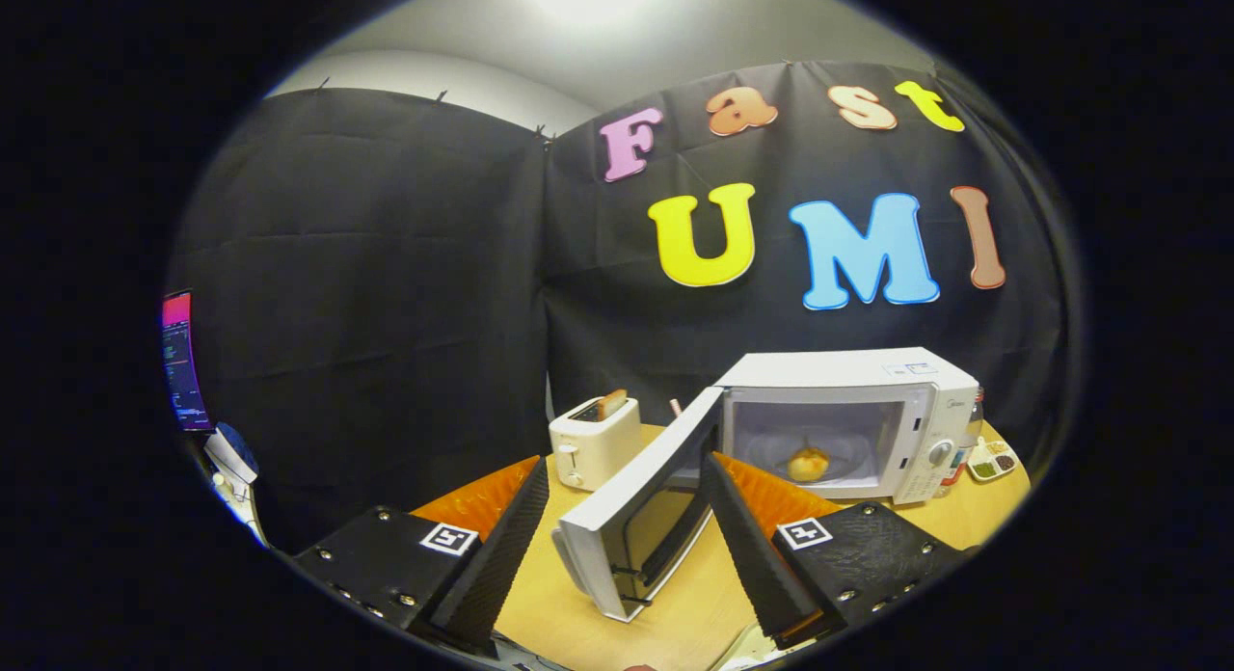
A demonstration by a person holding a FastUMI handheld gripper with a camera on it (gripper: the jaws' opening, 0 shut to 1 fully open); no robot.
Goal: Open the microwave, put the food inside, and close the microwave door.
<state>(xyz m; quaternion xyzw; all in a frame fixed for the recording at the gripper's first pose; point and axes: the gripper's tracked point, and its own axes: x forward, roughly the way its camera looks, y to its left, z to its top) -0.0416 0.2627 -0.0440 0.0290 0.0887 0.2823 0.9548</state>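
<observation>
The microwave (848, 420) stands on the desk (675, 613) with its door (636, 517) swung wide open. The food (808, 464) sits inside on the turntable. The gripper (617, 526) jaws are apart, flanking the door's free edge. A toaster (593, 442) holds one slice (611, 404).

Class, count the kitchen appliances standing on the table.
2: the toaster beyond the open tool, and the microwave beside it, whose door swings out between the fingers. Others may be hidden.

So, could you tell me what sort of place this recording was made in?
It looks like a staged kitchen corner in a booth, not a real home: a microwave with its door open and a toaster stand on a wooden table, black cloth hangs behind. The gripper is open.
</observation>
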